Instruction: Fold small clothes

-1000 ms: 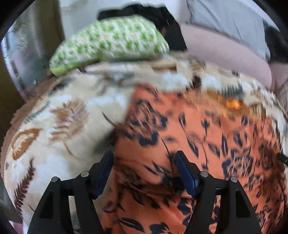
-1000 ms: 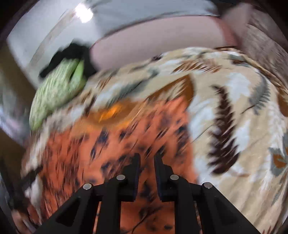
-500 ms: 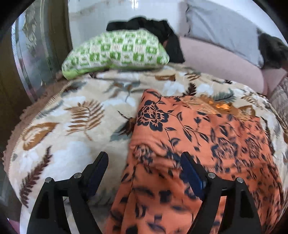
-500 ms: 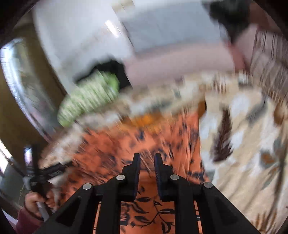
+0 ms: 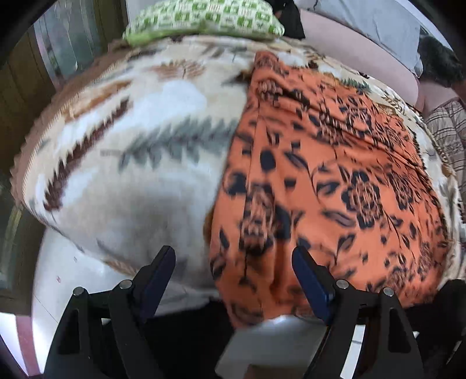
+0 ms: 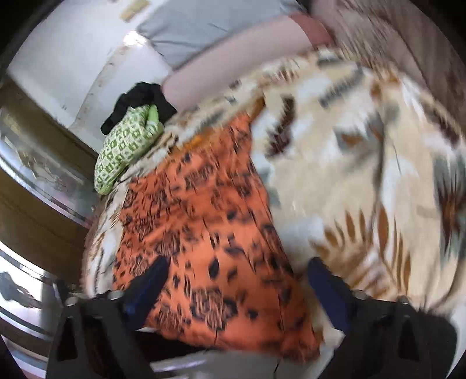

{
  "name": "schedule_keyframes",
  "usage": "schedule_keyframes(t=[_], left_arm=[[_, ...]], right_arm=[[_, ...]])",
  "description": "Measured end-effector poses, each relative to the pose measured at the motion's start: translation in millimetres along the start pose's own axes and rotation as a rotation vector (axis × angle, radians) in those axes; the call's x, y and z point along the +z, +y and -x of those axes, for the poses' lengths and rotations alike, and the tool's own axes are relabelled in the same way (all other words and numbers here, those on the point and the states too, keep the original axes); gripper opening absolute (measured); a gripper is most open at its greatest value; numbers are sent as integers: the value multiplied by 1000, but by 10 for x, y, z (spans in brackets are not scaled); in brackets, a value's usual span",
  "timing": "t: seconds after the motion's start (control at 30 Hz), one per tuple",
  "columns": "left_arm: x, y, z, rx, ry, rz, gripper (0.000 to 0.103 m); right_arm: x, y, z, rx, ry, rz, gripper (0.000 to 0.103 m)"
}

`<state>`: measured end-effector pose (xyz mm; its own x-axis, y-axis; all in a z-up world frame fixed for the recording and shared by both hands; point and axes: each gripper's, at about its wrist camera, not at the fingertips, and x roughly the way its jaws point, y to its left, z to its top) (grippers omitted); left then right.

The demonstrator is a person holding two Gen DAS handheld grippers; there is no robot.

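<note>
Both grippers, left [image 5: 233,269] spread and empty, right [image 6: 237,278] opening with nothing pinched, hover at the cloth's [image 5: 335,175] six o'clock edge; next fold needs fresh corner grips

One orange flowered cloth [image 5: 335,175] lies on one leaf-patterned blanket [image 5: 131,151]. One green checked pillow [image 5: 204,17] sits at twelve o'clock, one black garment [image 6: 139,96] behind it. Two grippers.

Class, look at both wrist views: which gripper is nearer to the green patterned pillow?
Left, though only as a judgement. The left gripper straddles the orange garment's pillow-side edge. The right gripper, jaws opening, straddles the edge facing away from the pillow.
</note>
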<state>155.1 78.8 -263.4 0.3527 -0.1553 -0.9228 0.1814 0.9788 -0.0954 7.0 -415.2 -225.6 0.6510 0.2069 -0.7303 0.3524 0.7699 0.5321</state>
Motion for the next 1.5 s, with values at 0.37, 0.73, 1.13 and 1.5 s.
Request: schedule_keyframes(t=[0.37, 0.73, 1.13, 1.5], left_arm=[[-78, -21, -134, -87, 108, -52, 23], [-60, -22, -276, -118, 142, -99, 9], [94, 172, -402, -16, 204, -53, 58], [129, 63, -338, -126, 177, -70, 8]], right_arm=[[-486, -507, -521, -179, 211, -77, 59], [-665, -276, -670, -259, 278, 37, 9], [-683, -209, -759, -243, 321, 1, 11], [-680, -142, -765, -203, 293, 55, 9]])
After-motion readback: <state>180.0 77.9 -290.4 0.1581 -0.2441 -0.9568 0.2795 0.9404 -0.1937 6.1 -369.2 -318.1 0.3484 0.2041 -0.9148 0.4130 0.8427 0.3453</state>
